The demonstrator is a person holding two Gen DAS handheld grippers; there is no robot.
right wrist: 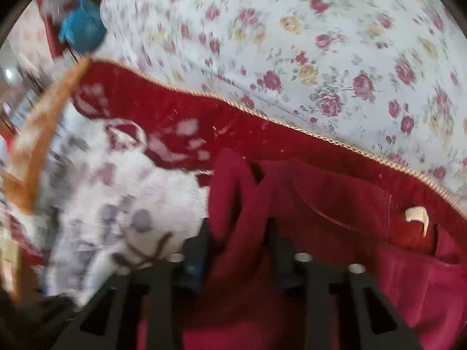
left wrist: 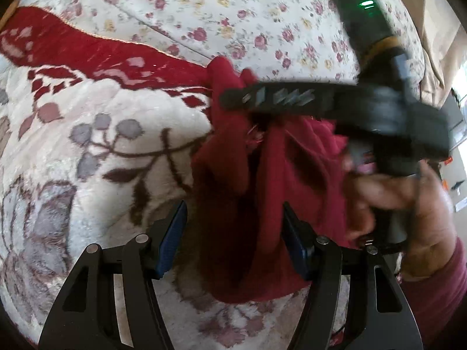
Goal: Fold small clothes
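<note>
Fabric of the dark red garment is hanging bunched between the left gripper's spread fingers, while the right gripper is pinching it over the floral blanket.

Lighting: soft, even daylight in both views; no hard shadows, no glare. A small green indicator lamp glows at upper right of the left wrist view. Blur: the right tongs crossing that view are smeared by motion; the blanket stays fairly sharp. The right wrist view is blurred throughout, worst along its left edge. Distortion: strong fisheye curvature, dark corners in both views.
</note>
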